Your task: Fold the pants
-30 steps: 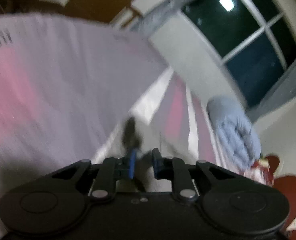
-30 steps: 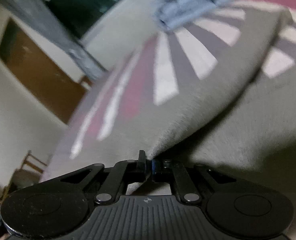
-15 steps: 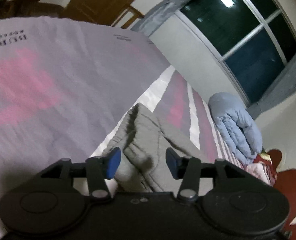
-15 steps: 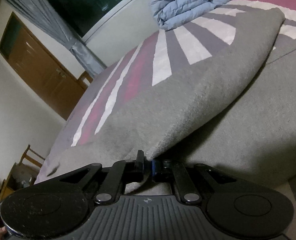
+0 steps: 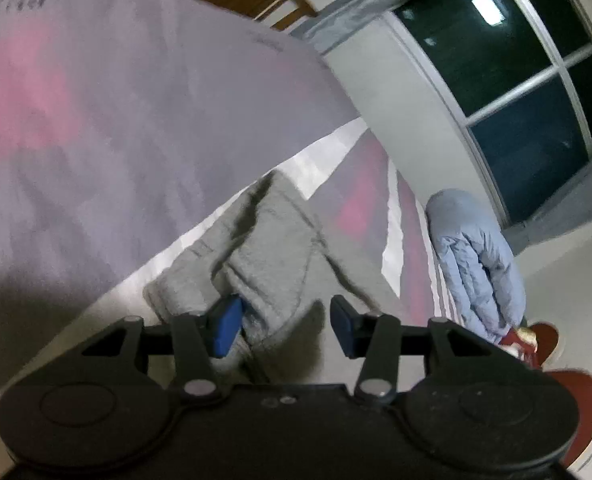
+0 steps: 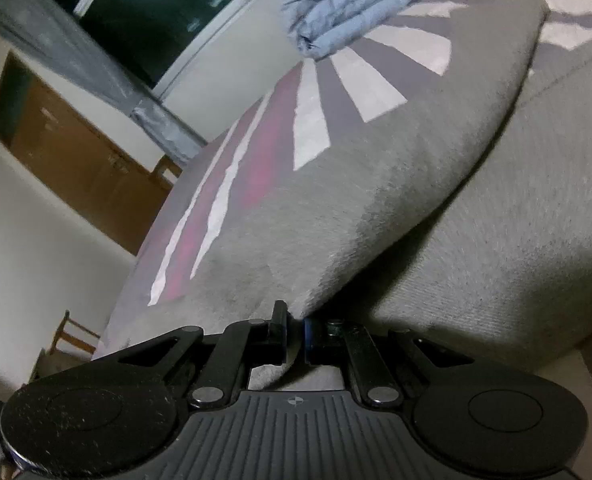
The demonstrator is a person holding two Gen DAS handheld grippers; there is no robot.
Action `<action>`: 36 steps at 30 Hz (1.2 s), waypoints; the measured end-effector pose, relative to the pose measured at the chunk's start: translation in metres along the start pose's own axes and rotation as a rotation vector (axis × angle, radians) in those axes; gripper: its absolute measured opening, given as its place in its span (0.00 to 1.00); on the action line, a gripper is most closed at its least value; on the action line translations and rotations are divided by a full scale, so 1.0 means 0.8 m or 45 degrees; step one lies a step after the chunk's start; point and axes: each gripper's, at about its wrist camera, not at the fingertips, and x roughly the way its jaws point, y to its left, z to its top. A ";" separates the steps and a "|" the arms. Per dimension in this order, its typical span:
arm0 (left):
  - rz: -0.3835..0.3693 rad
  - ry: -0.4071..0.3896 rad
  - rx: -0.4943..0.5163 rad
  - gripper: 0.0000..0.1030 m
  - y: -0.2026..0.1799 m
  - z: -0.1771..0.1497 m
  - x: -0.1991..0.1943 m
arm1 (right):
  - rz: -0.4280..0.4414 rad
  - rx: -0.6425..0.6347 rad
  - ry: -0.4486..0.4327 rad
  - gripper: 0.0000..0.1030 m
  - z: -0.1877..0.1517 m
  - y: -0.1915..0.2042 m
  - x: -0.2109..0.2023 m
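Left tool (image 5: 281, 326) now spread after letting go, jaws apart over a crumpled end of the grey pants (image 5: 263, 248) dropped on the striped bed (image 5: 360, 184). Right tool (image 6: 294, 334) still pinching a pants edge near. Likely regrasp next.

Both black plastic w/ silver pivot screws; left gripper (image 5: 281, 322) pads blue.
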 end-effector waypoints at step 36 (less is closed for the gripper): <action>-0.078 -0.082 0.026 0.07 0.026 0.013 -0.048 | 0.076 -0.021 -0.061 0.06 0.004 0.008 -0.018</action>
